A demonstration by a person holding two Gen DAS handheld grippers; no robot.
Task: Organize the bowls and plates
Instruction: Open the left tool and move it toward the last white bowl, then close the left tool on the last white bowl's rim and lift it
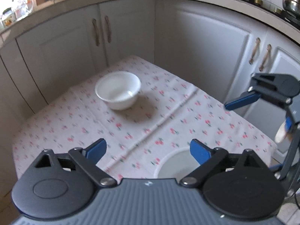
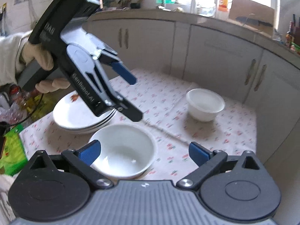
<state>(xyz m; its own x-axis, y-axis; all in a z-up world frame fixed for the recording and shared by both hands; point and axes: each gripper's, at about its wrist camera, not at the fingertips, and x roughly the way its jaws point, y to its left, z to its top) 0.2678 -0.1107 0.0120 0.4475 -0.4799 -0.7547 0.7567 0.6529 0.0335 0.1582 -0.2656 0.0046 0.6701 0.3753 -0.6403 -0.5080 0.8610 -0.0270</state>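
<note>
A large white bowl [image 2: 123,150] sits on the cherry-print tablecloth [image 2: 168,101] just below my right gripper [image 2: 144,148], which is open; its pads do not press on the rim. In the left wrist view only the edge of this bowl [image 1: 174,166] shows, under my open left gripper [image 1: 147,146], which holds nothing. A smaller white bowl [image 1: 118,90] [image 2: 205,104] stands alone further back. A stack of white plates [image 2: 78,116] lies at the table's left, partly hidden by the left gripper [image 2: 135,99], which a gloved hand [image 2: 37,58] holds. The right gripper [image 1: 256,118] shows at the right edge, jaws apart.
White cabinet doors [image 1: 206,46] close in the table on two sides under a cluttered counter [image 2: 187,13]. A steel pot [image 1: 290,0] stands on the stove at upper right. Green packaging [image 2: 11,150] and bottles lie off the table's left edge.
</note>
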